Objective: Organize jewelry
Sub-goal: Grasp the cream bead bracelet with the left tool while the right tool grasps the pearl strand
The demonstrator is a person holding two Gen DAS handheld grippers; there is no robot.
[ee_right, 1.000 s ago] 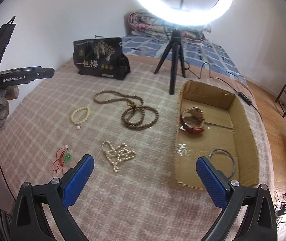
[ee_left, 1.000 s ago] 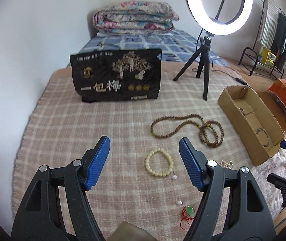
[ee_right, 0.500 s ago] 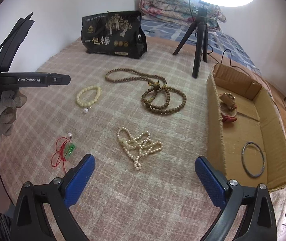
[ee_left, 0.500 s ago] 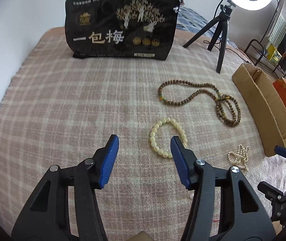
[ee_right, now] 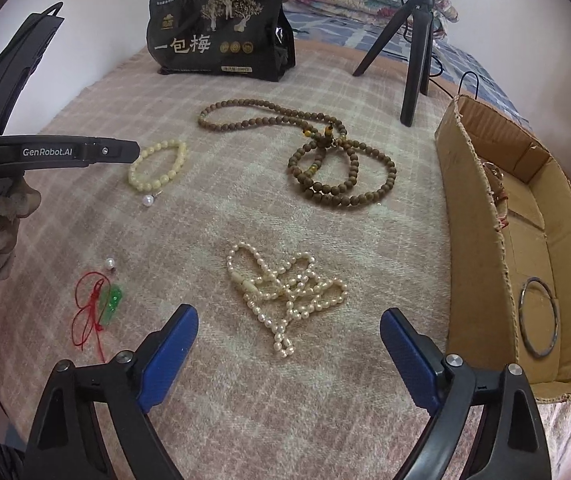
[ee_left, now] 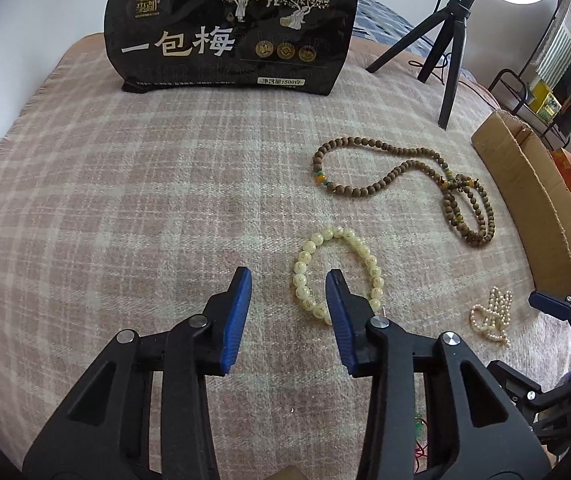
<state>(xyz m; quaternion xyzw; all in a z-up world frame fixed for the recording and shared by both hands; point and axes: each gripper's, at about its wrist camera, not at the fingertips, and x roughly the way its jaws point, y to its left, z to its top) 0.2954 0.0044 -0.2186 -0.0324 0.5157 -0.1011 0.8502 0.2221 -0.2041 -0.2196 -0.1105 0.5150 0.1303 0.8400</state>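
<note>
Jewelry lies spread on a pink plaid blanket [ee_right: 325, 420] beside a cardboard box [ee_right: 481, 248], w/ a metal bangle [ee_right: 538, 317] on the box floor; on the cloth, largest first: brown wooden bead necklace [ee_right: 317, 152], tangled pearl strand [ee_right: 285, 292], cream bead bracelet [ee_left: 337, 272], red-cord green pendant [ee_right: 101, 308], two loose pearls. Left gripper [ee_left: 288, 282] is unclenched w/ jaws just closing in, one blue pad inside the bracelet's ring, nothing pinched. Right gripper [ee_right: 289, 328] stands wide, jaws narrowing slightly, pearl strand just ahead, nothing grasped.
</note>
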